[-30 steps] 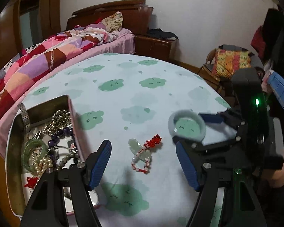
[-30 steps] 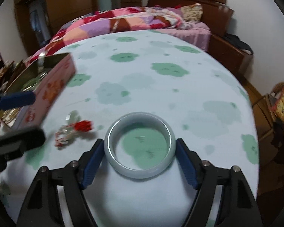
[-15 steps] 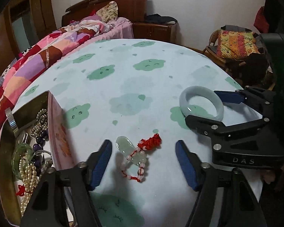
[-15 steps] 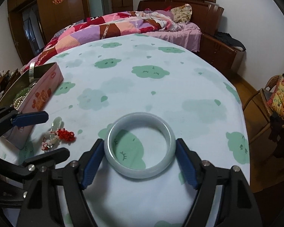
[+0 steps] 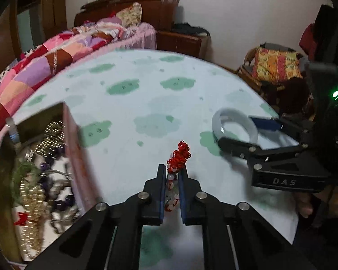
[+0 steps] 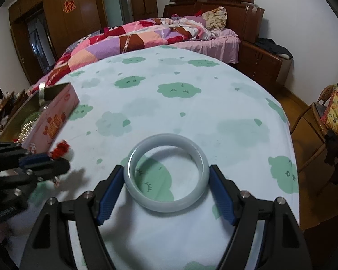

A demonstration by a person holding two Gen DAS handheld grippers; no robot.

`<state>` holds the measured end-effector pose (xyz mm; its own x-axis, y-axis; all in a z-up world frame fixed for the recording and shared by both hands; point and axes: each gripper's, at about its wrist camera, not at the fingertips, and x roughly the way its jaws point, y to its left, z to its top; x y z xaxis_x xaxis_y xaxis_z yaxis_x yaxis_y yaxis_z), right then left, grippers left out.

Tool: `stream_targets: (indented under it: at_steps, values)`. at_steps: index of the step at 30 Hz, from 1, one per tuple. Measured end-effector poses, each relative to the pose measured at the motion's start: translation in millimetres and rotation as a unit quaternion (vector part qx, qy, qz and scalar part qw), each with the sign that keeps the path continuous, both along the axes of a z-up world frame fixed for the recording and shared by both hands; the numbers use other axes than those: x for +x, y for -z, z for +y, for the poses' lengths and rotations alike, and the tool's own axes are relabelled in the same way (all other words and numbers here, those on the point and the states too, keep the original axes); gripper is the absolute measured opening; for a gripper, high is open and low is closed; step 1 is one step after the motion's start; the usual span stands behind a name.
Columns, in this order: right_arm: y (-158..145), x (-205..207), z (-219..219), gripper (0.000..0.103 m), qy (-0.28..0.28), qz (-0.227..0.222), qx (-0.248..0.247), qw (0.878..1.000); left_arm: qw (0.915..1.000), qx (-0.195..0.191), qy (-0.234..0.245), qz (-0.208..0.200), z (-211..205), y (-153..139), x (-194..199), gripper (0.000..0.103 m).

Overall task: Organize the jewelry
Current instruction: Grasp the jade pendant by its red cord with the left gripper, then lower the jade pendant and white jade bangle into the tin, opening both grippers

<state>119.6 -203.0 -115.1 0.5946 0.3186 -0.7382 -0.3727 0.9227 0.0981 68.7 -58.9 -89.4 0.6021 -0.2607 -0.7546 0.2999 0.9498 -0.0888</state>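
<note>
My left gripper [image 5: 171, 175] is shut on a beaded charm with a red knot [image 5: 180, 154], held just above the table; the pale jade pendant is hidden between the fingers. It also shows at the left of the right wrist view [image 6: 60, 150]. My right gripper [image 6: 166, 180] is shut on a pale jade bangle [image 6: 166, 173], its blue pads touching both sides. The bangle also shows in the left wrist view [image 5: 234, 123]. An open pink tin [image 5: 73, 148] full of beads and chains stands at the left.
The round table [image 6: 191, 103] has a white cloth with green cloud prints. A bed with a patchwork quilt [image 6: 133, 38] lies behind it. A wicker chair with a bright cushion [image 5: 275, 65] stands at the right, beyond the table's edge.
My left gripper has closed on the red-knot charm, which lay loose between its open fingers before, and lifted it slightly. The right gripper still holds the bangle.
</note>
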Motion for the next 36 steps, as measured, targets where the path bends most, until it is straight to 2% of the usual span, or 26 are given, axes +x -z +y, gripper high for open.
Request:
stream_targets:
  at_steps: [6,12,26,36]
  values:
    - [-17.5,-10.7,12.0,0.078,-0.02,-0.02,0.013,1.0,0.9989,-0.01,-0.022,-0.041,17.6,-28.5,-12.9,0.009]
    - [-35.3,-19.3,27.4,0.078,-0.036,-0.043,0.025,0.998,0.997,-0.018,-0.042,-0.063,35.1,-44.3,-18.9,0.009]
    - [-53.6,-20.8,66.9,0.078,-0.075,-0.069,0.033,0.994,0.9926,-0.021,-0.093,-0.075,77.8,-50.3,-22.0,0.009]
    - [-67.8,-17.8,111.5,0.078,-0.118,-0.089,0.031,0.989,0.9873,-0.027,-0.135,-0.078,114.8,-50.7,-23.8,0.009]
